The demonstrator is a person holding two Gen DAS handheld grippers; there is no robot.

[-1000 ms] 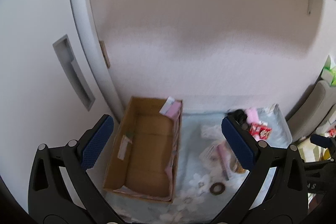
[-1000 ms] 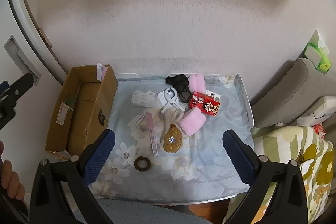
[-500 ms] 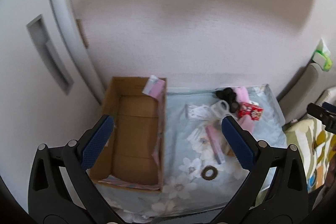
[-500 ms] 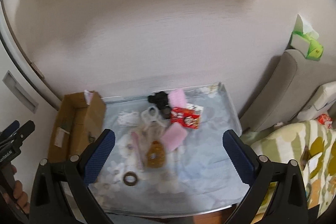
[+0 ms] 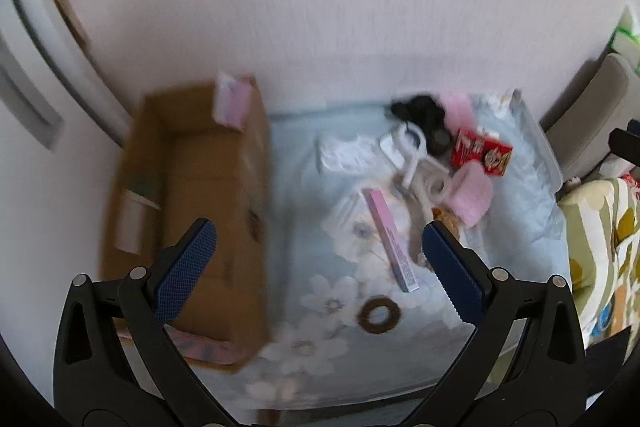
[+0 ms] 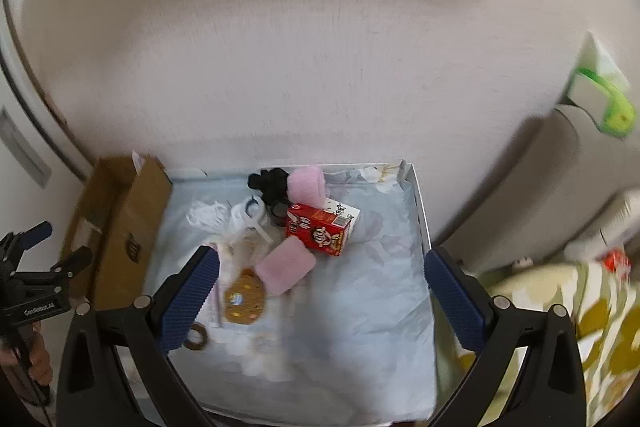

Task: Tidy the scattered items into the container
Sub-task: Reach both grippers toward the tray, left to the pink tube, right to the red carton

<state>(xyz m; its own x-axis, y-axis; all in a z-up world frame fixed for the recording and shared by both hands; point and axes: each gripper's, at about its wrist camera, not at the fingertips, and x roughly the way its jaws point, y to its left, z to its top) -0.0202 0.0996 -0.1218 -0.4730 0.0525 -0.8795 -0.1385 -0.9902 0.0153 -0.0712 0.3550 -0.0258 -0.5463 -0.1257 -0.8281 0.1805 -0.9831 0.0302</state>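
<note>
Cardboard box [image 5: 192, 211] stands open-topped at the left edge of a tray [image 6: 420, 211] lined with a pale blue floral cloth [image 6: 360, 307], against a white wall; a pink and white packet [image 5: 232, 103] leans over its far rim. The scattered items lie in a loose cluster on the cloth to the right of the box. A red snack carton [image 6: 320, 229] lies on its side near the middle, with a pink sponge [image 6: 285, 266] touching its near left corner and a pink rolled cloth [image 6: 307, 183] just behind it. A black bundle [image 6: 270, 183] sits beside that roll, and a white plastic clip [image 6: 250, 217] lies just in front of the bundle. A brown cookie-shaped piece [image 6: 244, 299] rests just left of the sponge, a long pink stick [image 5: 390, 239] runs toward the near edge, and a brown ring [image 5: 378, 315] lies alone nearer the front. A crumpled white wrapper [image 5: 344, 153] sits between the box and the clip.

The left gripper [image 5: 320, 267] hangs above the box's right wall and the cloth, jaws spread wide with nothing between them. The right gripper [image 6: 320, 287] hovers over the cluster, likewise wide open and empty. A floral cushion [image 6: 580, 327] lies to the right of the tray
</note>
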